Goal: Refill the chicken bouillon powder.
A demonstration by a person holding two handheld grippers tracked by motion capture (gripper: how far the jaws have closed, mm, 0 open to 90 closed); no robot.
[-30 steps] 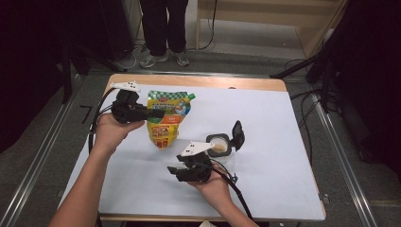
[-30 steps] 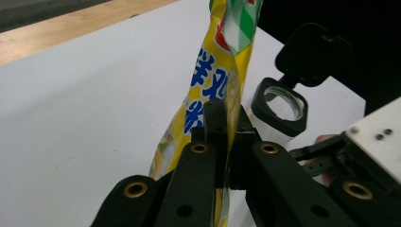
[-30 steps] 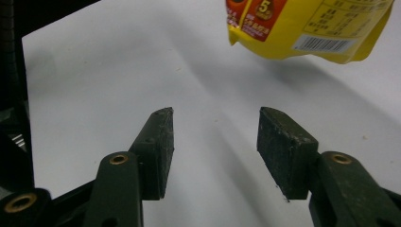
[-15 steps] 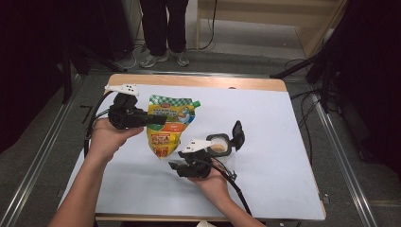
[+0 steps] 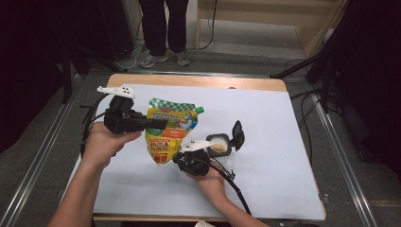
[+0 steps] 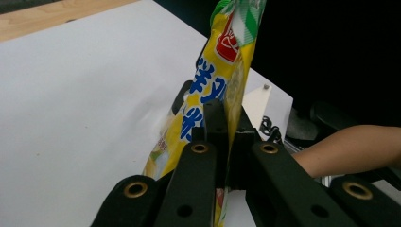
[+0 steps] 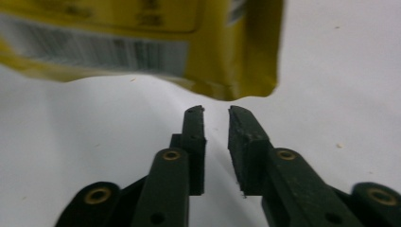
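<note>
The left gripper [image 5: 158, 124] is clamping the yellow refill pouch [image 5: 169, 135] by its side edge, holding it up off the white table sheet [image 5: 265, 142]. In the left gripper view the jaws are squeezing flat on the pouch [image 6: 222, 71], which is running upward edge-on, so only a thin strip of its red, blue and green print is showing; the top is cut off by the picture's border and the bottom is disappearing behind the jaws.

The right gripper [image 5: 182, 158] is sitting just under the pouch's lower corner in the high view, and its tips are hard to pick out there against the dark body. The right gripper view settles it: the right gripper's [image 7: 216, 113] jaws have just been closing and are now standing narrow, with a slim gap and nothing between them. The pouch's bottom corner [image 7: 227, 56] is hanging just beyond the tips, not touched, blurred, its barcode panel unreadable and most of the bag running off the top and left.

Beside the right hand [image 5: 210, 182], the small black container [image 5: 220, 144] is standing with its flip lid up; its pale contents are too small to identify. At the far edge, a standing person's legs [image 5: 163, 28] are cut off at the top.
</note>
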